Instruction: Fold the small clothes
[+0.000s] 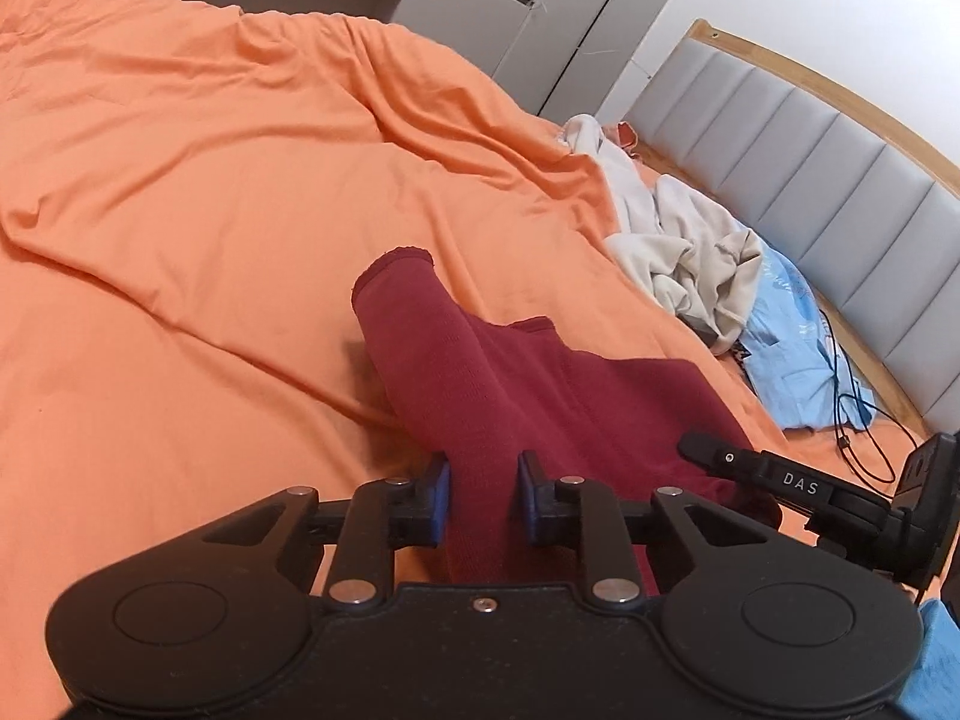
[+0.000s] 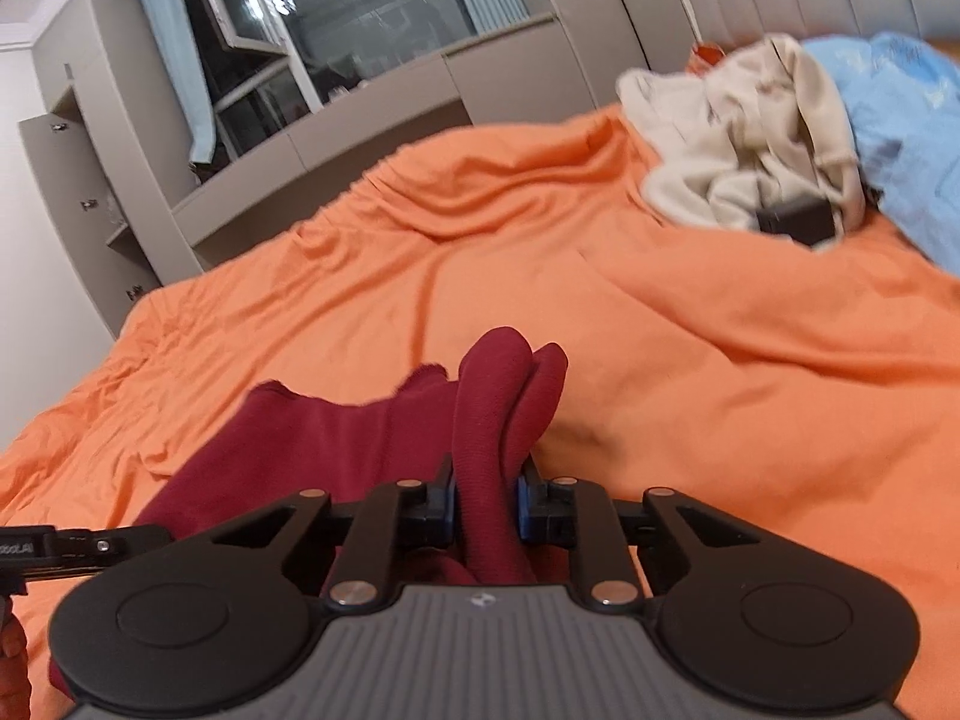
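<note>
Now we've got both tongs clamped on the dark red knit garment (image 1: 480, 396), lifted off the orange bed sheet (image 1: 180, 180).

Left tongs (image 1: 483, 495) pinch one bunched fold btw blue pads; right tongs (image 2: 485, 501) pinch another. Cream crumpled cloth (image 1: 678, 252) & light blue fabric (image 1: 792, 336) lie well apart, near the grey padded headboard (image 1: 810, 150).

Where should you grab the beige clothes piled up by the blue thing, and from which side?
Probably a raised fold on top of the crumpled beige garment, coming down from the open orange bedsheet side. It is bunched into ridges easy to pinch, while the light blue cloth and padded headboard crowd its far side.
</note>
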Action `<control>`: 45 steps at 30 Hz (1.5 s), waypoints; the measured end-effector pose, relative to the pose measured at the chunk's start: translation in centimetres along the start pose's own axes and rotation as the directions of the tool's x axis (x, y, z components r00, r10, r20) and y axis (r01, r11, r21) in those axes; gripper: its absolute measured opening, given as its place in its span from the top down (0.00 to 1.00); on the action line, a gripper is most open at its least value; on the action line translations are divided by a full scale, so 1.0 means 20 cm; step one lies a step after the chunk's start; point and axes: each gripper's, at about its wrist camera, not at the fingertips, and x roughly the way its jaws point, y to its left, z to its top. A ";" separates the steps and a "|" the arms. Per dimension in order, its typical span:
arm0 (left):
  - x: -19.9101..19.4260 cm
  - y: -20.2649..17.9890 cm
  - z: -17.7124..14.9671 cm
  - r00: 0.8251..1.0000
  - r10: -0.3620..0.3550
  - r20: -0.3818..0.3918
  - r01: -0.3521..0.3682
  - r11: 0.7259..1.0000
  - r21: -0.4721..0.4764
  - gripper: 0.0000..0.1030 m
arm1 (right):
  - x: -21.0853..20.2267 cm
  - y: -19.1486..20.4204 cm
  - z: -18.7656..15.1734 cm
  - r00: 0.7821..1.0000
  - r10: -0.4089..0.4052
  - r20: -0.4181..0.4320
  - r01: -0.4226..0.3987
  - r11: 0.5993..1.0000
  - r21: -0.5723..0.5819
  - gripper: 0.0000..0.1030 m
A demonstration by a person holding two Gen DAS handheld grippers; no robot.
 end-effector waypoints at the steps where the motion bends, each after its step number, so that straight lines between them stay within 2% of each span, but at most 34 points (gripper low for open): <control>1: -0.01 0.00 0.00 1.000 -0.002 0.002 0.002 1.000 -0.004 0.77 | -0.02 0.02 0.00 1.000 0.009 0.016 -0.008 1.000 -0.008 0.81; 8: -0.11 0.02 0.05 0.999 -0.017 0.035 0.018 1.000 -0.019 0.77 | -0.09 0.19 0.05 0.994 0.081 0.077 -0.078 0.996 -0.045 0.82; 13: -0.23 0.13 0.08 0.998 -0.017 0.064 0.023 0.996 -0.091 0.77 | -0.05 0.36 0.07 0.990 0.116 0.081 -0.108 0.989 -0.097 0.82; 18: -0.35 0.25 0.15 0.996 0.010 0.094 0.001 0.993 -0.117 0.77 | 0.04 0.58 0.08 0.984 0.164 0.074 -0.150 0.975 -0.165 0.82; 22: -0.40 0.36 0.18 0.992 0.078 0.098 -0.065 0.989 -0.132 0.77 | 0.17 0.72 0.04 0.981 0.191 0.042 -0.177 0.958 -0.227 0.82; 25: -0.37 0.43 0.18 0.988 0.130 0.077 -0.118 0.982 -0.145 0.77 | 0.27 0.76 -0.01 0.984 0.175 0.001 -0.170 0.954 -0.247 0.82; 29: -0.30 0.48 0.15 0.983 0.176 0.046 -0.168 0.975 -0.149 0.74 | 0.35 0.70 -0.05 0.995 0.080 -0.053 -0.091 0.967 -0.237 0.81; 34: -0.25 0.47 0.13 0.973 0.229 0.029 -0.225 0.968 -0.109 0.69 | 0.44 0.55 -0.08 0.987 0.021 -0.159 -0.041 0.992 -0.122 0.78; 38: -0.21 0.46 0.10 0.961 0.277 0.007 -0.276 0.959 -0.065 0.61 | 0.46 0.50 -0.10 0.983 0.012 -0.181 -0.030 0.995 -0.099 0.72; 41: -0.19 0.47 0.08 0.954 0.300 -0.001 -0.300 0.952 -0.065 0.54 | 0.44 0.50 -0.10 0.986 0.004 -0.168 -0.021 0.995 -0.100 0.57; 43: -0.21 0.48 0.07 0.949 0.316 0.005 -0.315 0.946 -0.083 0.38 | 0.43 0.50 -0.09 0.989 -0.013 -0.151 -0.004 0.994 -0.110 0.50; 44: -0.23 0.48 0.07 0.945 0.326 0.010 -0.324 0.942 -0.087 0.27 | 0.41 0.51 -0.09 0.990 -0.024 -0.140 0.008 0.993 -0.120 0.44; 45: -0.25 0.47 0.06 0.942 0.334 0.019 -0.331 0.939 -0.090 0.20 | 0.40 0.51 -0.09 0.991 -0.038 -0.132 0.021 0.991 -0.129 0.38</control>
